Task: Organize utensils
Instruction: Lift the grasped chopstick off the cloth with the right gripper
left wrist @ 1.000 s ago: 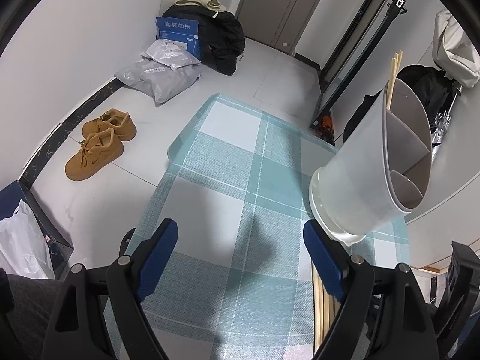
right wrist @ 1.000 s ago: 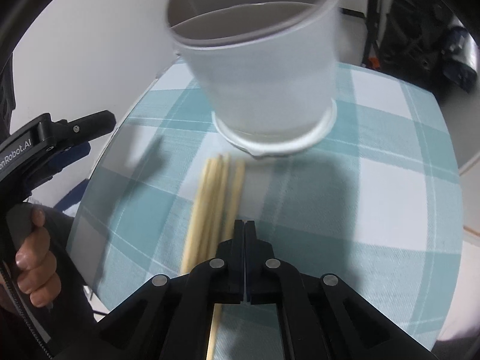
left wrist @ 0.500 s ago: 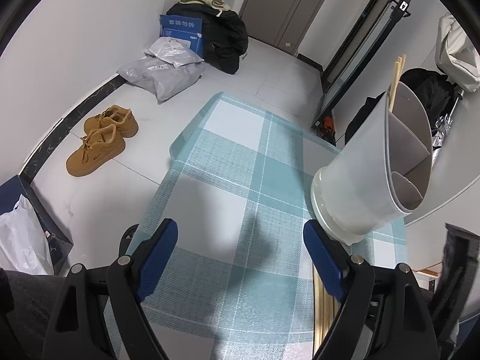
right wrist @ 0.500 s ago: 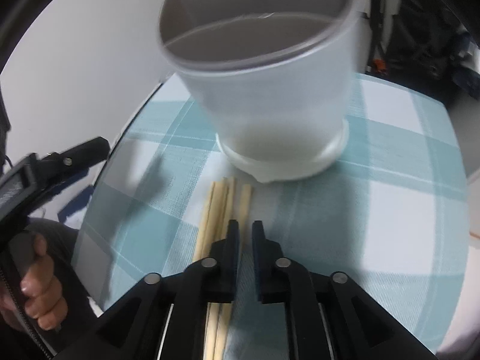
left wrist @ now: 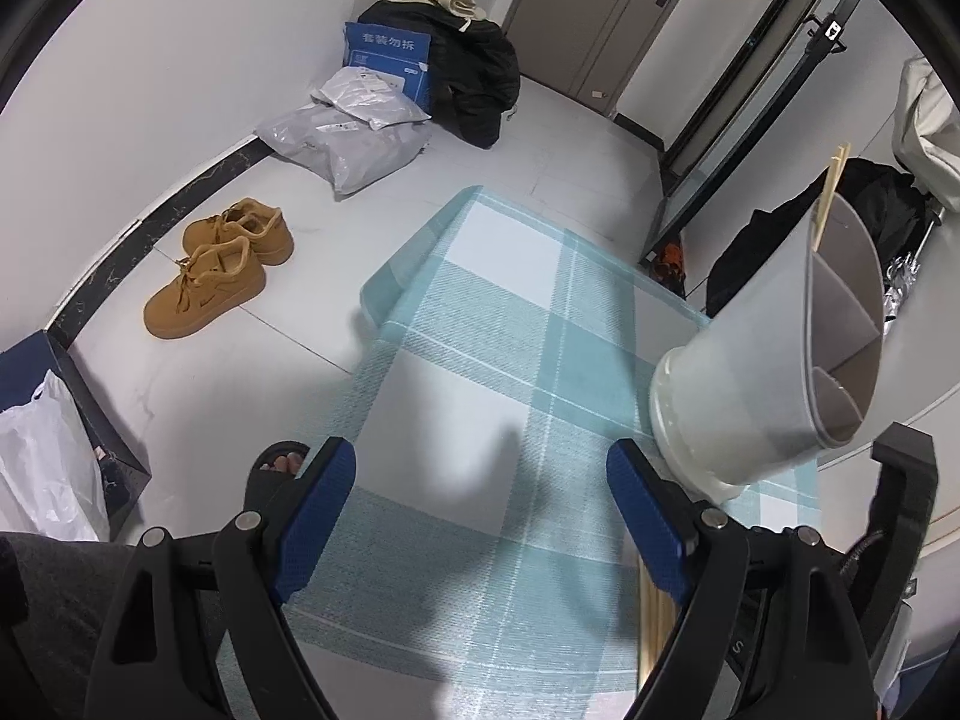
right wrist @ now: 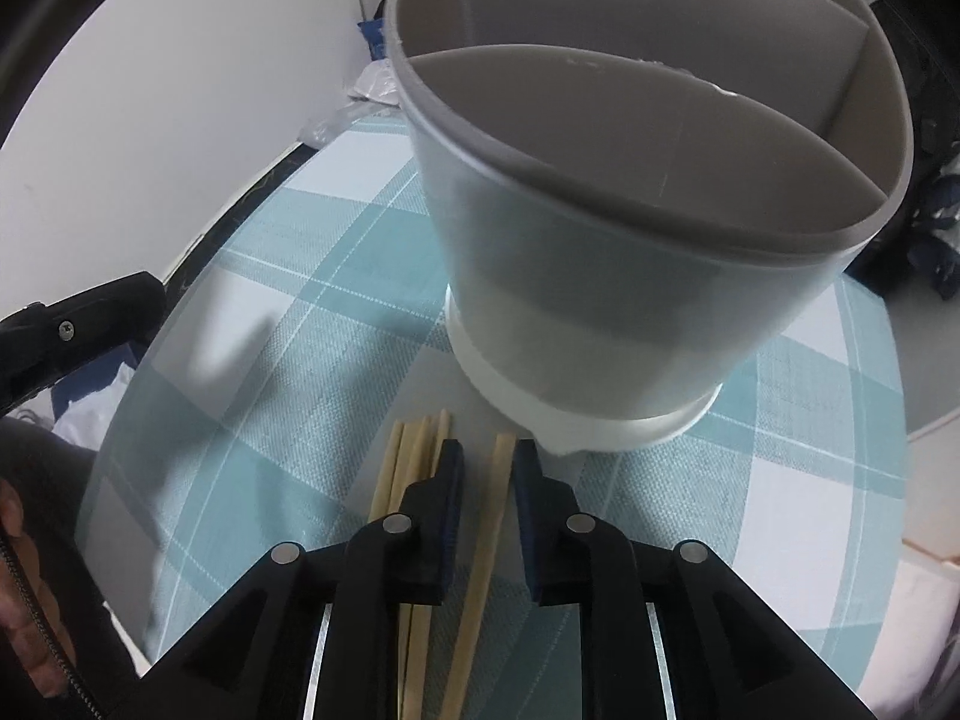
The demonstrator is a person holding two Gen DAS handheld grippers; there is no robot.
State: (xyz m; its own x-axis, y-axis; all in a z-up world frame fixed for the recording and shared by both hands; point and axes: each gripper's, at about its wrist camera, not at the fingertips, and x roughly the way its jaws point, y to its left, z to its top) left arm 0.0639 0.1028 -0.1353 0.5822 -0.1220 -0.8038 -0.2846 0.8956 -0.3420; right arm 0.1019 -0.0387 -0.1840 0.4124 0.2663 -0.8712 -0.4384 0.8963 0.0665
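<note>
While the right claw point(right wrist: 485, 459) hangs low over the desk point(right wrist: 252, 312), its jaws stand narrowly apart and have just been opening. One pale wooden chopstick point(right wrist: 487, 531) lies in the gap between the blue pads; no clear pad contact on it, so not gripped. The loose bundle of pale wooden chopsticks point(right wrist: 408, 468) lies flat on the teal-and-white plaid desk cover, just left of that claw, tips pointing at the holder.

Just past the chopstick tips stands the translucent white cylindrical utensil holder with grey divided insert point(right wrist: 630, 228), upright on its white base. Near compartments look empty from the right wrist view. In the left wrist view a pair of chopsticks point(left wrist: 831, 192) sticks up out of its far compartment.

Left claw point(left wrist: 480, 504) is wide, blue pads well apart, nothing between them, only plaid cover under the gap. Its right finger sits just beside the holder's base; cannot tell if touching.

A person's hand point(right wrist: 24, 588) grips the left tool's handle at the frame edge.

Further out on the floor: tan suede shoes point(left wrist: 210, 270), grey plastic mailer bags point(left wrist: 348, 132), blue carton point(left wrist: 387, 60), black bag point(left wrist: 474, 78) against the wall.
</note>
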